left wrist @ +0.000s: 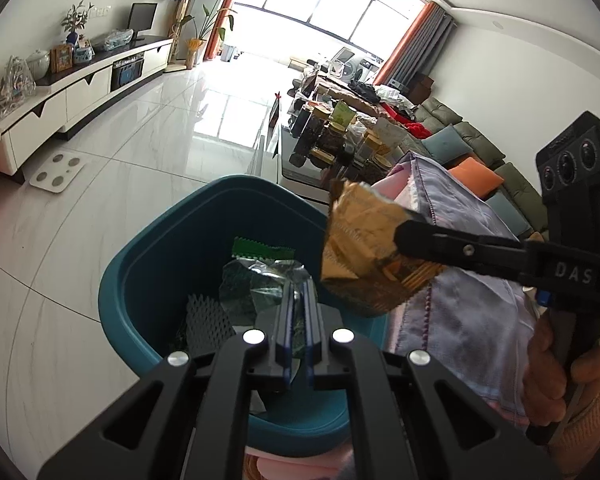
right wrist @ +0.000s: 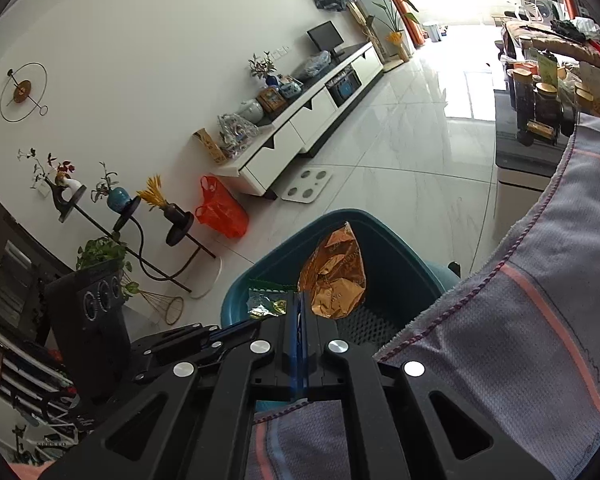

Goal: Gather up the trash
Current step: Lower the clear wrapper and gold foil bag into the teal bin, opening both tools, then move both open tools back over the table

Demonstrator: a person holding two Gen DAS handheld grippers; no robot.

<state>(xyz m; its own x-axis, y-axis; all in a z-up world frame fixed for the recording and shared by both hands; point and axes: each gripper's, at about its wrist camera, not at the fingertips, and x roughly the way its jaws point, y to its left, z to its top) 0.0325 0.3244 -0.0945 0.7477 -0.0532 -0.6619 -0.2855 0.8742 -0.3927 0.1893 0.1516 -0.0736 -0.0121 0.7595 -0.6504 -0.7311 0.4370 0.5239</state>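
Draped just right of both grippers: a grey-lilac towel [right wrist: 540,320] with pink stripes and purple edge stitching, covering the seat beside the bin.

Directly ahead of and below both sets of fingers: a teal plastic trash bin [left wrist: 148,280], mouth open, mesh grid on its floor.

Inside the bin, under the left gripper [left wrist: 299,300]: a dark green foil wrapper [left wrist: 260,280] with a serrated green edge; jaws nearly pressed together, a thin gap between the blue pads, wrapper foil showing between them, though actual grip cannot be told.

Pinched at the tips of the right gripper [right wrist: 300,304]: a crumpled gold-orange snack wrapper [right wrist: 334,280], hanging above the bin's opening, jaws closed tight on its lower edge. Print on the wrapper too creased to read.

On the right gripper's body, seen from the left wrist view: white letters "DAS", the rest cut off by the frame edge.

Beyond the bin on the tiled floor: a white bathroom scale [left wrist: 58,170].
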